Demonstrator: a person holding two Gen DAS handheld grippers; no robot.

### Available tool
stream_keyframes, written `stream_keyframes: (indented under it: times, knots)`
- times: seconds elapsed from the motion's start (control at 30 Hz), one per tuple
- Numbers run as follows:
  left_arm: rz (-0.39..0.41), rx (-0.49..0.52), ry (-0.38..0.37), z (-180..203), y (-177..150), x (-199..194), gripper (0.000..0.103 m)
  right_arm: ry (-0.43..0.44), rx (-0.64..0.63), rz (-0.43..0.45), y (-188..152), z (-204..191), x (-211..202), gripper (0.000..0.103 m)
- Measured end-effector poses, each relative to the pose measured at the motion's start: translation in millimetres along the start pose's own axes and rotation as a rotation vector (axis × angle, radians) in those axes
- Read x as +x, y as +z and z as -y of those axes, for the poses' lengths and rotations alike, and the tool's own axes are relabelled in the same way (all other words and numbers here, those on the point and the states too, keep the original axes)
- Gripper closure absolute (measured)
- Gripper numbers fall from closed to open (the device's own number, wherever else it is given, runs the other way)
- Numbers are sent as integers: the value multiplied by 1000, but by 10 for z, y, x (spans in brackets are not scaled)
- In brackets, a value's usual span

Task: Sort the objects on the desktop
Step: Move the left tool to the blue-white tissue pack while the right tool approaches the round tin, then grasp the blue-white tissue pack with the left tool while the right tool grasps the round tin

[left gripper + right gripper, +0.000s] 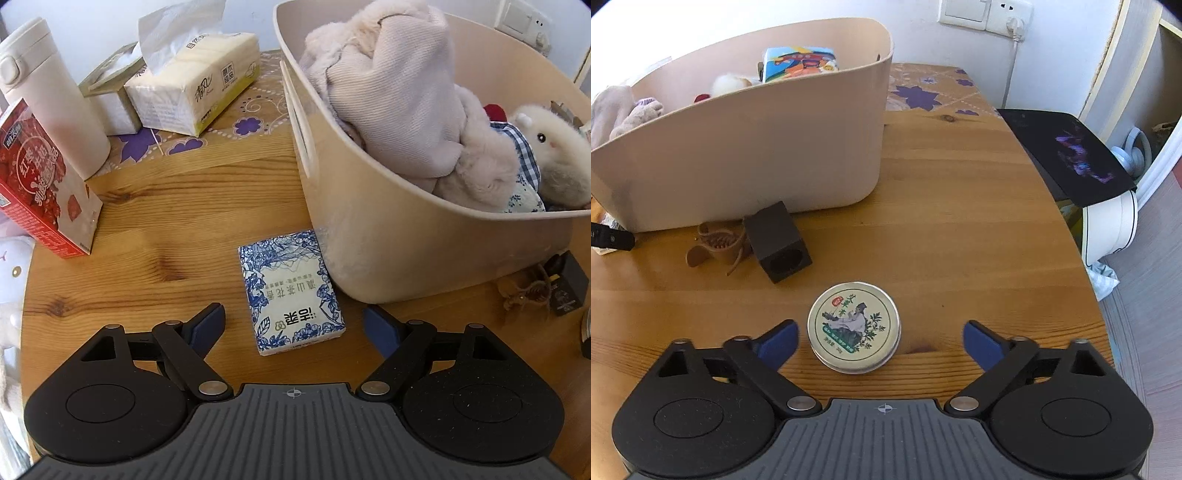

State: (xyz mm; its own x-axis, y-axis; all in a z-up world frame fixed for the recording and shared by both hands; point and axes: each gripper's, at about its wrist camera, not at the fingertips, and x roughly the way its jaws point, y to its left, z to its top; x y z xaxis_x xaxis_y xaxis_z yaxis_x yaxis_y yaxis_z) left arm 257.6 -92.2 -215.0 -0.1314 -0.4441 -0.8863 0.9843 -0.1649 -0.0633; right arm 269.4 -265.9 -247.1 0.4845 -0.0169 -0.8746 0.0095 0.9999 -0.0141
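Observation:
A blue-and-white tissue pack lies flat on the wooden table, against the beige storage bin. My left gripper is open and empty, its blue pads either side of the pack's near end. A round tin with a printed lid lies on the table. My right gripper is open and empty, the tin between its fingers, nearer the left pad. The bin holds folded cloth, a plush toy and a colourful box.
A red carton, a white flask and a soft tissue pack stand at the left. A dark wooden block and a brown leather piece lie by the bin. The table edge runs at the right.

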Motion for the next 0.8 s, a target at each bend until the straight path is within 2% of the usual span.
stream_keyframes:
  times: [0.17, 0.33, 0.4, 0.53, 0.8]
  knots:
    - [6, 8, -31, -30, -21, -2, 22, 11, 9, -11, -12, 8, 35, 20]
    - [29, 54, -53, 14, -27, -37, 40, 8, -1, 7, -29, -14, 28, 23]
    - [33, 41, -43, -4, -27, -49, 48, 12, -6, 17, -34, -24, 19, 28]
    - [34, 40, -48, -68, -20, -56, 52, 36, -38, 23, -35, -89, -18, 52]
    - [28, 41, -40, -107, -109, -115, 55, 37, -37, 4, -117, -158, -93, 52]
